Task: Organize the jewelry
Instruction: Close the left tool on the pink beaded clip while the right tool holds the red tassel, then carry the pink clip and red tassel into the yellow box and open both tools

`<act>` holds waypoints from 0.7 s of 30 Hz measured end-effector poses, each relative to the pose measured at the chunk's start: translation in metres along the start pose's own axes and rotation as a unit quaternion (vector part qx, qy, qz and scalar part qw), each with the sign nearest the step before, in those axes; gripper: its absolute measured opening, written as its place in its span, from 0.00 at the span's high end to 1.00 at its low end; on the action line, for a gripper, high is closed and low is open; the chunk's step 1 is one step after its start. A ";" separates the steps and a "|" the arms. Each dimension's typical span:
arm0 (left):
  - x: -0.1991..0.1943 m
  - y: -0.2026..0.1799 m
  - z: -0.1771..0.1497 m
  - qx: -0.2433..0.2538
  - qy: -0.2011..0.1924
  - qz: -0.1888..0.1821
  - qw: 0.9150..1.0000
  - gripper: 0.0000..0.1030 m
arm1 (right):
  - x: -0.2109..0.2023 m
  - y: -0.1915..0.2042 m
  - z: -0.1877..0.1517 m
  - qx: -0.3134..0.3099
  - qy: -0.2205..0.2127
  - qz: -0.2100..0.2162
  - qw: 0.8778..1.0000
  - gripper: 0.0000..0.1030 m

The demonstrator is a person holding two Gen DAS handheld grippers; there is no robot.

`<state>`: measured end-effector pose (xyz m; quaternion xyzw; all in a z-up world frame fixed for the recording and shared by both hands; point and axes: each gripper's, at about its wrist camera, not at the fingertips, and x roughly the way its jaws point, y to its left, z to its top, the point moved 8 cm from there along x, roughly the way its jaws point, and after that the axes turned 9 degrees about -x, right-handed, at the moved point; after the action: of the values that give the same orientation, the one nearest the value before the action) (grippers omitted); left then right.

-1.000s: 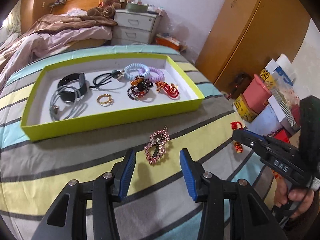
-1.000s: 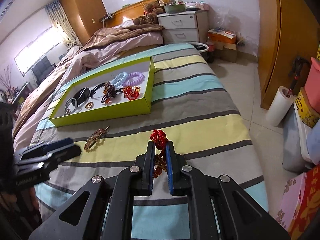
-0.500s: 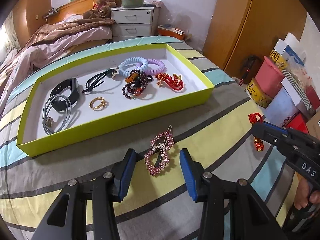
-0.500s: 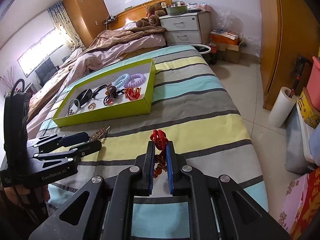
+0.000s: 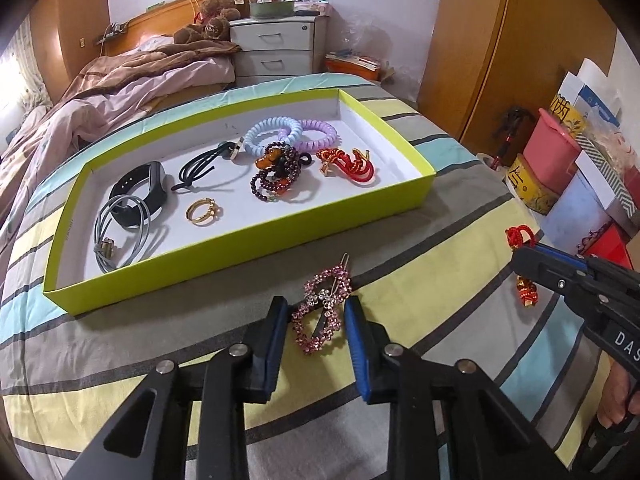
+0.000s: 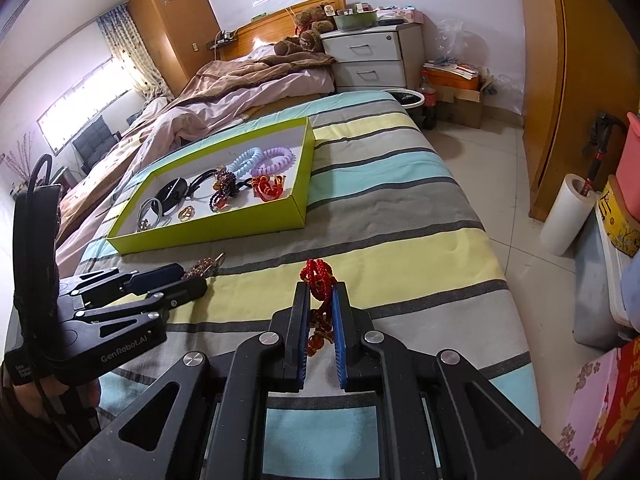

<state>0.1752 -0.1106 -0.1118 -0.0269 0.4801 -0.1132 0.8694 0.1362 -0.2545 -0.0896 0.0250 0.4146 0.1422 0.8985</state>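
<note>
A pink rhinestone hair clip [image 5: 322, 307] lies on the striped bedspread, between the blue pads of my left gripper [image 5: 316, 312], whose jaws stand open around it, not touching. It shows partly in the right wrist view [image 6: 205, 265]. My right gripper [image 6: 320, 292] is shut on a red knotted cord charm [image 6: 318, 274] with orange beads hanging below; it also shows in the left wrist view [image 5: 519, 237]. A lime-green tray [image 5: 224, 256] holds coil hair ties [image 5: 276, 133], a bead bracelet [image 5: 276, 178], a red cord [image 5: 348, 162], a gold ring [image 5: 202, 211], a black band [image 5: 140, 190] and a grey cable [image 5: 120, 232].
The tray also shows in the right wrist view [image 6: 240, 232]. Rumpled bedding [image 5: 120, 92] lies behind it. The bed's right edge drops to a tiled floor [image 6: 516, 200] with stacked boxes [image 5: 576, 184] and a paper roll [image 6: 566, 216]. A nightstand [image 5: 276, 52] stands at the back.
My left gripper has moved forward so the pink clip now sits between its pads, and the jaws have narrowed. The right gripper has kept hold of the red charm and lifted slightly.
</note>
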 end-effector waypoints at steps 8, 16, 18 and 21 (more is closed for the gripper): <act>-0.005 0.002 -0.003 -0.004 -0.002 -0.005 1.000 0.77 | 0.000 0.000 0.000 0.000 0.001 -0.002 1.000 0.89; -0.022 0.009 -0.002 -0.018 -0.021 -0.008 1.000 0.77 | -0.004 0.007 0.001 -0.007 -0.005 -0.002 1.000 0.89; -0.027 0.010 -0.002 -0.018 -0.027 -0.010 0.999 0.77 | -0.006 0.011 0.003 -0.009 -0.007 0.000 1.000 0.89; -0.038 0.015 -0.001 -0.023 -0.036 -0.009 0.999 0.77 | -0.009 0.017 0.005 -0.012 -0.012 0.002 1.000 0.89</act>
<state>0.1575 -0.0876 -0.0836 -0.0551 0.4507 -0.1092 0.8842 0.1304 -0.2400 -0.0768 0.0166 0.4019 0.1492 0.9033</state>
